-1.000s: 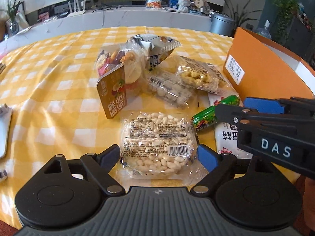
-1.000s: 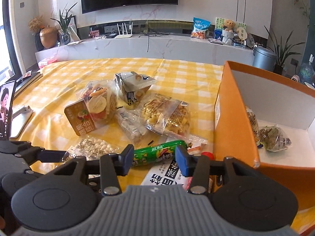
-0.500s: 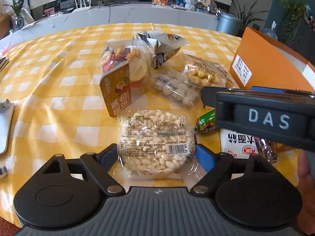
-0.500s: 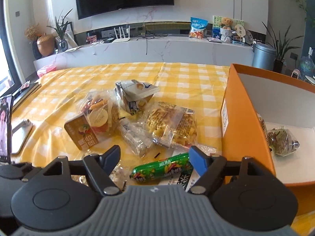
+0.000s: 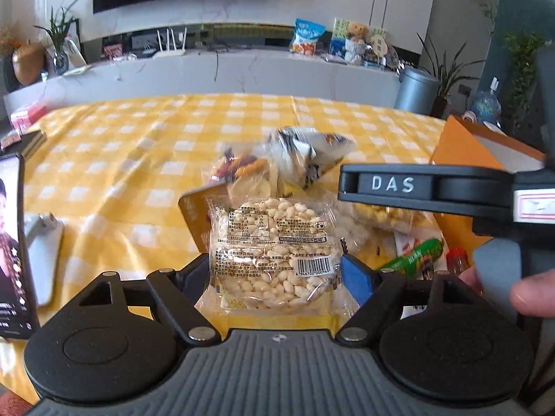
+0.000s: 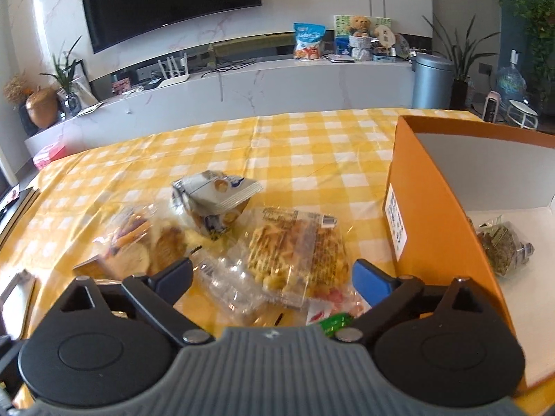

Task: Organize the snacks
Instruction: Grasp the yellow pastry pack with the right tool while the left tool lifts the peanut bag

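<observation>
Lifted off the table [image 5: 114,159] since the earlier frame, the peanut pack [image 5: 272,254] is pinched in the left gripper [image 5: 275,274], whose jaws have just narrowed onto it. Right view: right gripper [image 6: 272,277] spread wider, nothing gripped, above waffle bag [image 6: 298,253]; orange box [image 6: 430,218] is seen alongside.

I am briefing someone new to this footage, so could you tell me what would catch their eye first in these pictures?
First, the clear pack of white peanuts gripped between the jaws of the left gripper, lifted in front of the snack pile. Next, the open orange box at the right table edge, with one wrapped snack inside. The right gripper hangs open over the waffle pack on the yellow checked tablecloth.
</observation>
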Available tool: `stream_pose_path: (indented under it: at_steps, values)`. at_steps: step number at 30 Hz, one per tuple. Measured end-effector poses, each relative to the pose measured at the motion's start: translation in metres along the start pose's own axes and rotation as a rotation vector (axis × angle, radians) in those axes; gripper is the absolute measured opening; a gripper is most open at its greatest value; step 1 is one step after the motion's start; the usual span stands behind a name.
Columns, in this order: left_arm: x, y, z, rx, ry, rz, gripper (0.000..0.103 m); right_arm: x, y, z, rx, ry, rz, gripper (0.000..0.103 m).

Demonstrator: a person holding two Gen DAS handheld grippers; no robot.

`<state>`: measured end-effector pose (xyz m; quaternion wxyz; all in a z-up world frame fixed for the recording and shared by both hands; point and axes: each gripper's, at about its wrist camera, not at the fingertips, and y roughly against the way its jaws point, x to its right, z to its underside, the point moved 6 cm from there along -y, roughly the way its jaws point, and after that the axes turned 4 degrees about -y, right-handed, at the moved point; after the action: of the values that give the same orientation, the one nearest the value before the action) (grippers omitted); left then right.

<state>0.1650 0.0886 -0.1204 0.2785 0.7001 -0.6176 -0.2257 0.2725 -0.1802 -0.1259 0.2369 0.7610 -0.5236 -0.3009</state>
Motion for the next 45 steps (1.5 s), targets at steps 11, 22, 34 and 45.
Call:
stream_pose_path:
  at_steps: [11,22,34,45]
  values:
    - [-0.010,-0.012,-0.019,0.019,0.017,-0.018,0.092,0.012,-0.044,-0.014,-0.111,-0.097,0.082,0.085]
    - [-0.007,-0.012,-0.018,0.002,0.017,-0.024,0.092,0.012,-0.050,-0.011,-0.128,-0.050,0.047,0.069]
    - [0.002,0.012,-0.022,0.035,0.015,-0.007,0.092,0.006,-0.008,-0.018,-0.080,-0.017,-0.014,0.059]
    - [0.015,0.047,-0.031,0.091,0.005,0.024,0.092,0.020,0.057,-0.030,-0.043,-0.030,-0.128,0.058]
